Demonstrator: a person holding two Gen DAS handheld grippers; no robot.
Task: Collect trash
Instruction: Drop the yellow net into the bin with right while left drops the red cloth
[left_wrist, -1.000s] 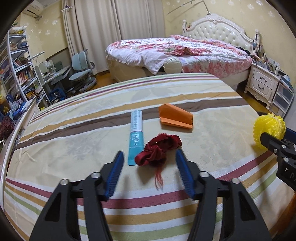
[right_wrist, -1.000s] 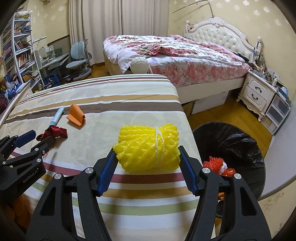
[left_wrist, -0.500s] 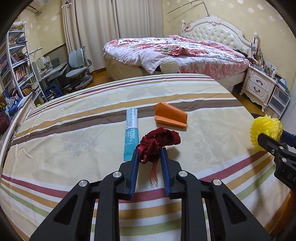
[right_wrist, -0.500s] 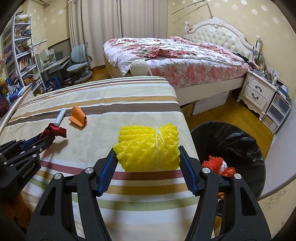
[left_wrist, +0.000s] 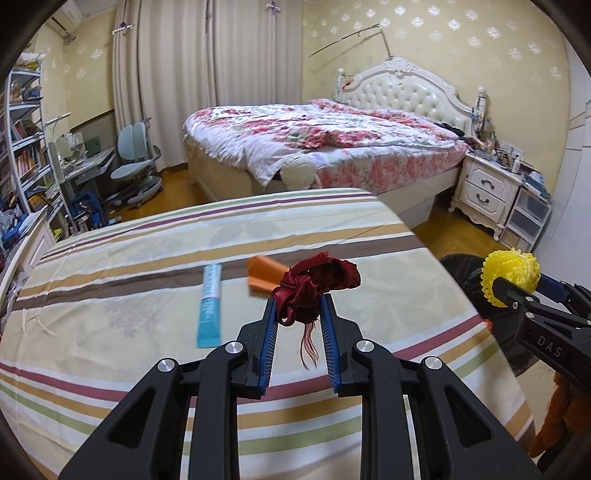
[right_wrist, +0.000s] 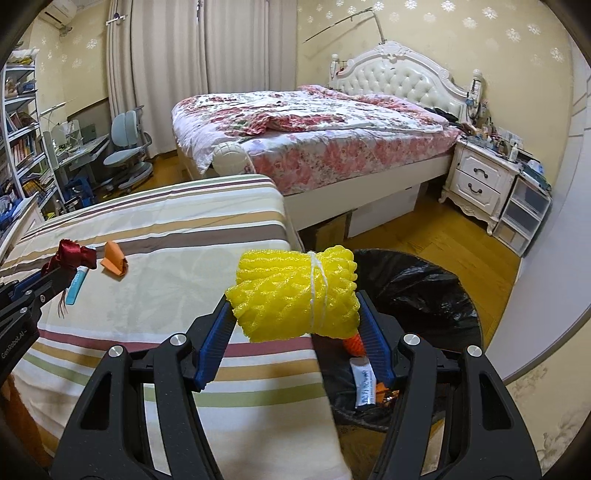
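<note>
Both grippers are carrying trash at this moment. Left gripper (left_wrist: 298, 306) is pinching a dark red ribbon (left_wrist: 316, 282) between nearly closed jaws, having just been closing on it, and the bundle is sitting up at the fingertips with a loose red strand dangling below. Right gripper (right_wrist: 297, 314) is squeezing a yellow foam net roll (right_wrist: 295, 293) at about half its spread, holding it above the corner of the striped bedspread (right_wrist: 166, 266) and partly over the black-lined trash bin (right_wrist: 436, 291) on the floor just beside the bed.

Risk is sitting mostly with the ribbon: it is being gripped only at its lower fold, so a quick swing toward the bin could be letting it slip or unravel. The foam roll is springy and could bounce off the bin's rim if let go too far back over the bed. The two grippers are working close together, so crossing toward the same bin could be making them collide.

Farther along the bedspread, a blue tube (left_wrist: 209, 304) and an orange folded paper (left_wrist: 263, 276) are lying near each other, waiting to be collected. Inside the bin something orange and a white wrapper are showing, though I cannot make them out well. Beyond are standing a floral bed (right_wrist: 314, 122), a white nightstand (right_wrist: 476, 177) and a desk chair (right_wrist: 127, 147).
</note>
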